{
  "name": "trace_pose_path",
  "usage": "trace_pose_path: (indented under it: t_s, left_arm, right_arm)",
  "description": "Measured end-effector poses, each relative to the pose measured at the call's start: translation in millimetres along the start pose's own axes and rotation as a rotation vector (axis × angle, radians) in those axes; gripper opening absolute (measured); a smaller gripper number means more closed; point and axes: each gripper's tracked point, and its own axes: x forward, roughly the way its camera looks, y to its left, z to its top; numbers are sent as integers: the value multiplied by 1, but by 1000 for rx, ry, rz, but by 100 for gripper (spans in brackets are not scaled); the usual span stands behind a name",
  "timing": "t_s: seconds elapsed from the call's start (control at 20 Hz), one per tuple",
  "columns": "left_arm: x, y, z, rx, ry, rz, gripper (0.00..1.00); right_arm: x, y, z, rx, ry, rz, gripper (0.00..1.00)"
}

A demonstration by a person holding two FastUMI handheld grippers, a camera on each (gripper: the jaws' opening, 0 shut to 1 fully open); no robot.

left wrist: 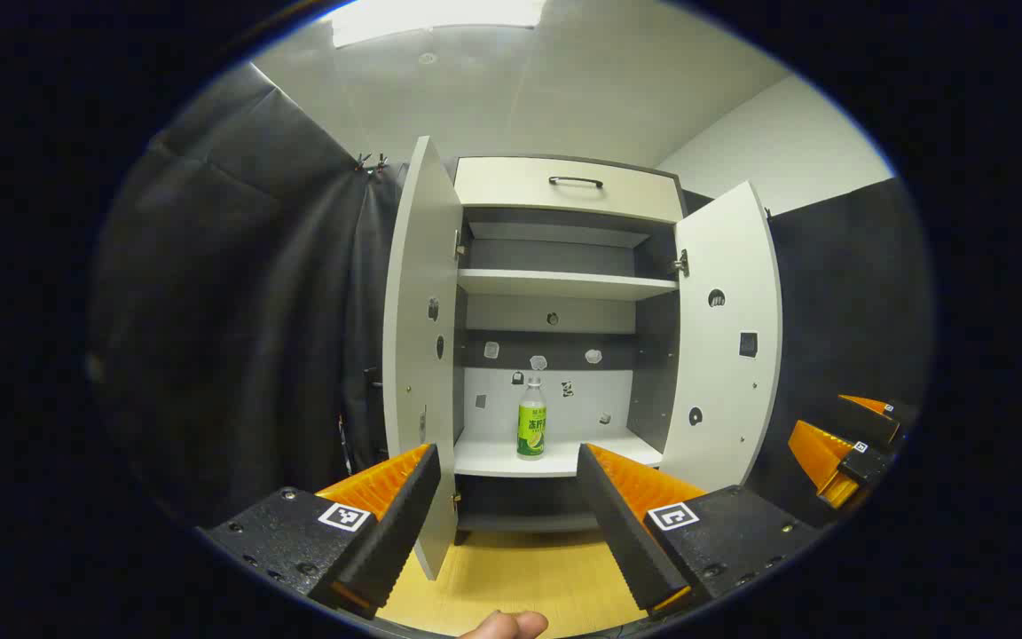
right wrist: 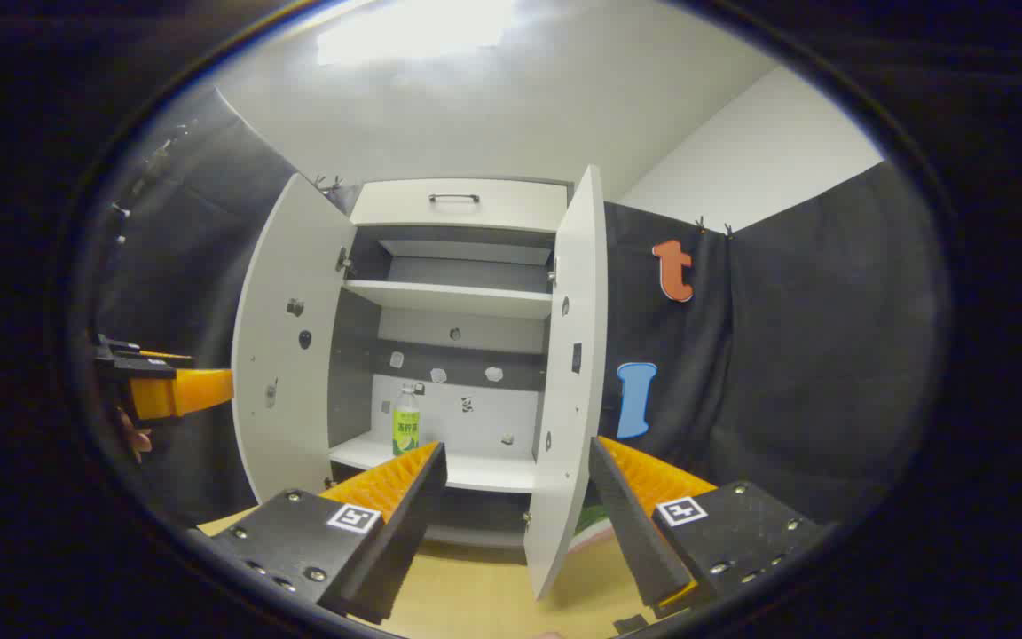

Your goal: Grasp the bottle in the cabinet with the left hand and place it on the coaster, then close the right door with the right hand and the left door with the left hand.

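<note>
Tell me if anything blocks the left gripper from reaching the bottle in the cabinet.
Nothing visible does. The left gripper is open and apart from the clear plastic bottle with the green label, which stands upright on the white lower shelf. Both white cabinet doors are swung open.

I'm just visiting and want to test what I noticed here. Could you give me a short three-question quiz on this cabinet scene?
1. True or false: both cabinet doors stand open.
2. Where is the bottle? A) top shelf B) lowest shelf C) floor
3. Fill in: the left gripper has its fingers spread and holds ____.

Key: 1 true, the left door and right door are swung out. 2 B. 3 nothing.
</note>
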Motion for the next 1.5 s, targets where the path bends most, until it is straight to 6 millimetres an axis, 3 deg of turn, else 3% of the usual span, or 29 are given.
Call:
trace_pose_path:
  t_s: [0.35,0.65,0.85,1.1,1.15,1.2,1.5]
  left_arm:
    - [21,-4,-4,24,3,-4,98]
    - [73,11,0,-10,-19,-17,98]
    - [111,18,-8,-15,-13,-45,98]
    - [174,12,-36,4,21,-77,97]
    - [188,7,-41,-3,26,-90,98]
    - [204,3,-45,-11,25,-100,98]
    - [315,-16,-81,-16,39,-121,98]
  right_arm:
    - [13,3,-6,16,-3,15,97]
    - [62,22,-3,67,-3,13,97]
    - [94,31,-15,51,13,3,97]
    - [121,48,-22,60,12,17,97]
    - [125,50,-22,57,9,21,92]
    - [127,50,-22,54,9,19,97]
    - [131,43,-30,20,15,-16,97]
